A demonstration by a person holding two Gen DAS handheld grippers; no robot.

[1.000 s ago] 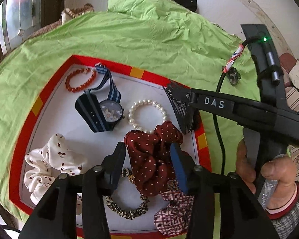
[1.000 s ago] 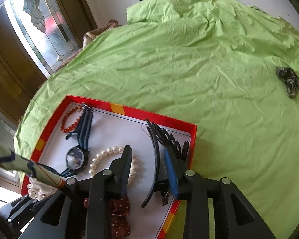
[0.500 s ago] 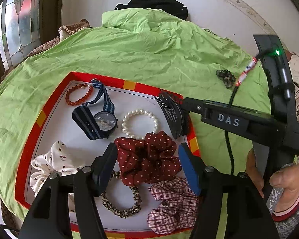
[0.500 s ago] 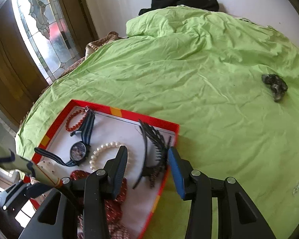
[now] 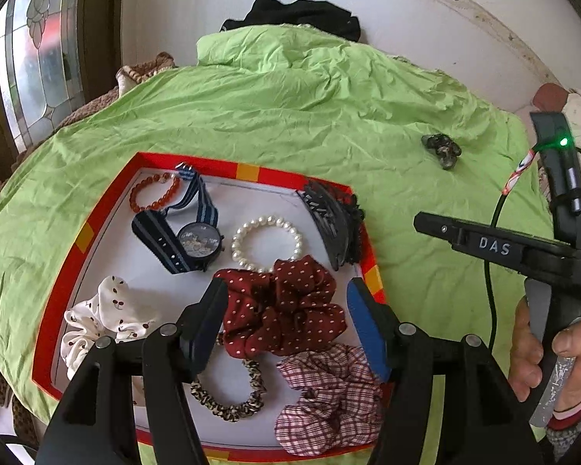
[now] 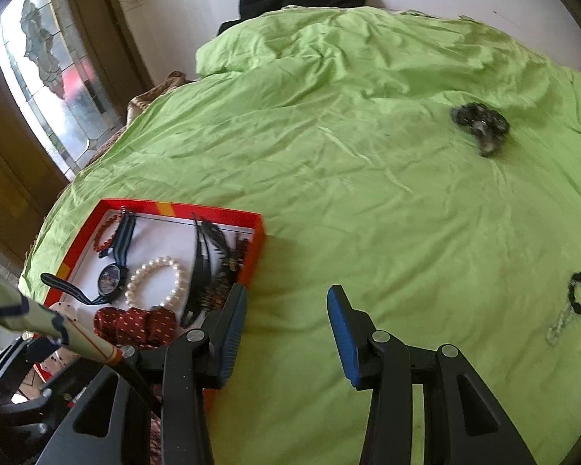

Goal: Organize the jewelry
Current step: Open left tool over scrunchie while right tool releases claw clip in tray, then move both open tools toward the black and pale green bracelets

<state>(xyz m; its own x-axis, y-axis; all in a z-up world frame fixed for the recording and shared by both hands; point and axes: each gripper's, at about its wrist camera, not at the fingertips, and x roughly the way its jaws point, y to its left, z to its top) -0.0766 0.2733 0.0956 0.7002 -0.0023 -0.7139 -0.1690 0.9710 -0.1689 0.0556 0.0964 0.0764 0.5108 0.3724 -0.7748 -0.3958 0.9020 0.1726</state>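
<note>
- The left gripper (image 5: 286, 316) hangs over the near half of a red-rimmed tray (image 5: 108, 201) on a lime-green sheet (image 5: 310, 116), its jaws spread and gripping nothing; they have just been opening.
- Between and below its fingers lies a maroon polka-dot scrunchie (image 5: 286, 306), with the pads clear of the fabric on both sides.
- Just ahead of the left gripper sits a pearl bracelet (image 5: 266, 243); ahead and to its left, a blue-strapped watch (image 5: 191, 230) and a red bead bracelet (image 5: 153, 195).
- Ahead and to its right, a black claw clip (image 5: 329, 224) leans against the tray's right rim.
- To its left rests a white printed scrunchie (image 5: 104, 317); nearer the camera than its tips, a leopard-print hair tie (image 5: 228, 395) and a plaid scrunchie (image 5: 329, 391).
- The right gripper (image 6: 286, 339) hovers over bare sheet just right of the tray, its jaws parted with nothing between them; they too have just been opening.
- Far ahead and to its right lies a dark beaded piece (image 6: 480, 124); well off to its right, level with its tips, a small black ring with a pale chain (image 6: 571, 306).
- A person's hand (image 5: 546, 356) holds the right tool's handle.
</note>
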